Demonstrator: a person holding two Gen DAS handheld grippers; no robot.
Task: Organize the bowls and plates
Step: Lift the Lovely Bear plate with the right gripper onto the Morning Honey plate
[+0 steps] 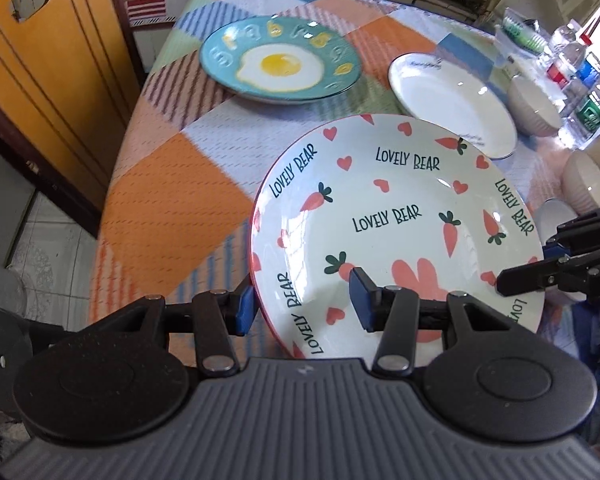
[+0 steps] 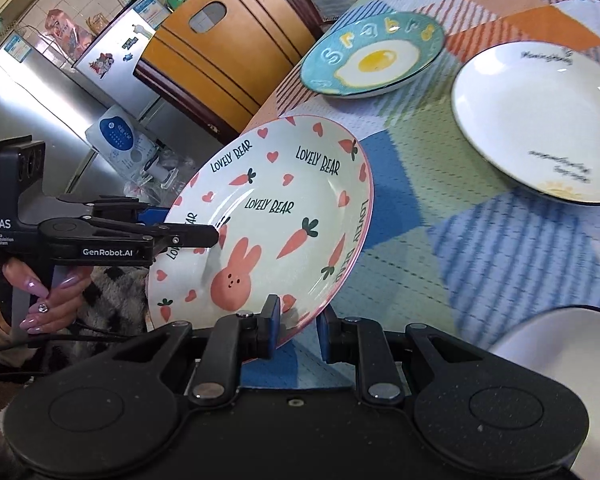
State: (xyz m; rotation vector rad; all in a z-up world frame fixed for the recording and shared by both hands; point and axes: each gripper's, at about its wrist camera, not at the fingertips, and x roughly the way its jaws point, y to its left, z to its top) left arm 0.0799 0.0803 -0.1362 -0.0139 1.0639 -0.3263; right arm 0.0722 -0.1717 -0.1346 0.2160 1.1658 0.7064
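Observation:
A white "Lovely Bear" plate [image 1: 400, 224] with carrots, hearts and a pink rabbit is held tilted above the table's near edge; it also shows in the right wrist view [image 2: 268, 220]. My left gripper [image 1: 302, 304] is shut on its near rim, one blue pad on each face. My right gripper [image 2: 296, 330] is shut on the opposite rim, and shows at the right of the left wrist view [image 1: 548, 276]. A blue fried-egg plate [image 1: 280, 60] and a plain white plate [image 1: 448, 100] lie flat on the table farther back.
The table has a patchwork cloth [image 1: 172, 184]. Ribbed white bowls [image 1: 536, 104] and bottles [image 1: 588, 80] stand at the right. A white bowl rim [image 2: 560, 344] is close by my right gripper. A wooden chair [image 1: 40, 60] stands left of the table.

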